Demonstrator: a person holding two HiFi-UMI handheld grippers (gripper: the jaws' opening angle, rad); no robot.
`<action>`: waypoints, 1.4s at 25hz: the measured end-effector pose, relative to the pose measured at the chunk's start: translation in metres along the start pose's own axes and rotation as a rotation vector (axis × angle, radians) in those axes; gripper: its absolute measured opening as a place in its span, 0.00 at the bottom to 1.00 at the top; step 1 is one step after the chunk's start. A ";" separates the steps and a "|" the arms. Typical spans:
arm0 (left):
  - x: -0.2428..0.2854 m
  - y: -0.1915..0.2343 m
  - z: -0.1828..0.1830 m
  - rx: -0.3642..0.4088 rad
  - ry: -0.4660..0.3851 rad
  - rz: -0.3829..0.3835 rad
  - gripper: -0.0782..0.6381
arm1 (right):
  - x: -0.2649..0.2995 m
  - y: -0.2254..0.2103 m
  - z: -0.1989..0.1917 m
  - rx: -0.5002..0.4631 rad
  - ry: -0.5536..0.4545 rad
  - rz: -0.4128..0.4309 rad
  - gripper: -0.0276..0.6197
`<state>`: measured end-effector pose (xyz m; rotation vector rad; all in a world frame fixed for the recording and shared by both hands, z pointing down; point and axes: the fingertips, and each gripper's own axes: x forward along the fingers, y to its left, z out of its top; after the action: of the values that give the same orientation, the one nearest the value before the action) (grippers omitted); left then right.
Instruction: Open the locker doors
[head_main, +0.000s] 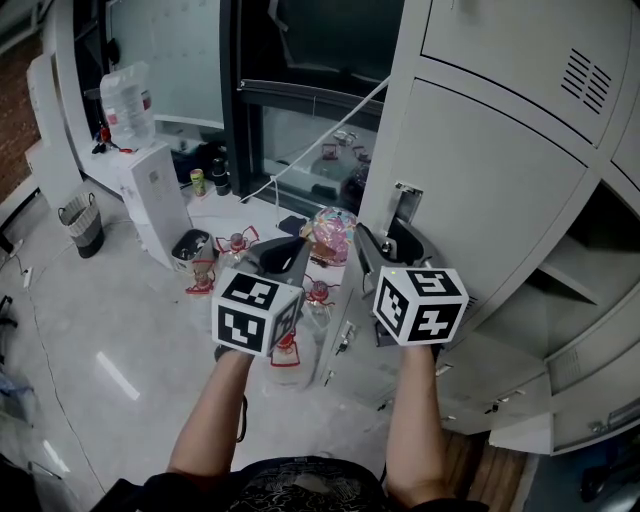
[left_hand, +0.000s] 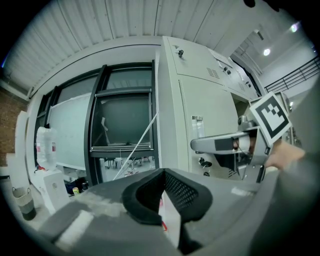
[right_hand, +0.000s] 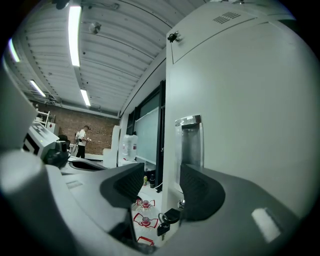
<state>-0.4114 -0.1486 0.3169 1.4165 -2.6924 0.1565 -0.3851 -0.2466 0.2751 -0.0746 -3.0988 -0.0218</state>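
A tall grey locker door (head_main: 480, 170) stands closed in front of me, with a recessed metal handle (head_main: 405, 205) near its left edge. My right gripper (head_main: 385, 245) is held level just below that handle, its jaws open and nothing between them. In the right gripper view the handle (right_hand: 190, 142) rises behind the gap of the right gripper (right_hand: 162, 182), and a key with a black fob (right_hand: 167, 220) hangs from the lock below. My left gripper (head_main: 290, 252) floats to the left of the locker, with its pads (left_hand: 185, 192) closed together and empty.
Lower locker doors (head_main: 580, 300) at the right stand open. Several water bottles with red handles (head_main: 300, 290) sit on the floor under the grippers. A water dispenser (head_main: 150, 190), a waste basket (head_main: 85, 225) and a slanting white cable (head_main: 320, 140) are at the left. A person (right_hand: 82, 140) stands far off.
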 end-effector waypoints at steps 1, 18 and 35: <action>-0.002 -0.001 0.000 -0.001 0.000 -0.003 0.11 | -0.002 0.003 0.000 0.000 -0.001 0.003 0.37; -0.046 -0.027 -0.002 0.006 -0.002 -0.102 0.11 | -0.055 0.040 0.000 0.004 0.007 -0.040 0.37; -0.083 -0.085 -0.004 0.019 -0.012 -0.271 0.11 | -0.137 0.058 -0.003 0.012 -0.003 -0.168 0.34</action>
<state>-0.2943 -0.1281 0.3138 1.7729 -2.4810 0.1530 -0.2456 -0.1954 0.2728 0.1866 -3.0978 -0.0082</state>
